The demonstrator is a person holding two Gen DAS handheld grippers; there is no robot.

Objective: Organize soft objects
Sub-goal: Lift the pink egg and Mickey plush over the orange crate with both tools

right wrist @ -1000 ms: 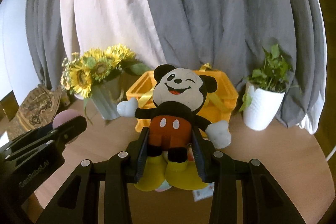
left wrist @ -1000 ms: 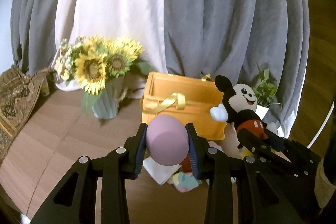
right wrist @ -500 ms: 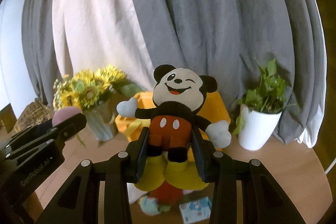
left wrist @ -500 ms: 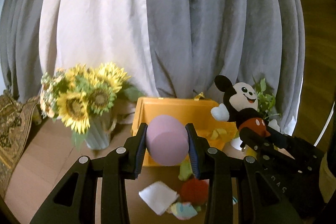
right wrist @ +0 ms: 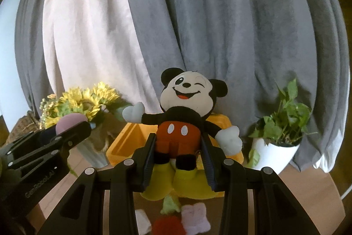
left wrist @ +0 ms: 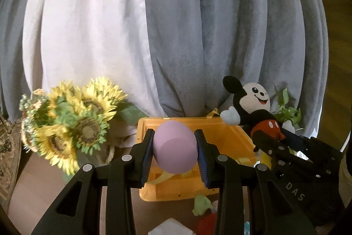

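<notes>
Low in the middle, left tongs [left wrist: 175,150] squeeze a squishy purple ball [left wrist: 175,147] over the orange basket [left wrist: 228,136]. Right tongs [right wrist: 178,151] pinch the light, floppy mouse doll [right wrist: 182,122] at its hips, a good spot.

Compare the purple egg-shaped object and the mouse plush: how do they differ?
The purple egg-shaped object is plain, smooth and limbless; the mouse plush is multicoloured with face and limbs. The egg sits in the left gripper, the plush in the right gripper. Both are clamped, held before the orange basket.
</notes>
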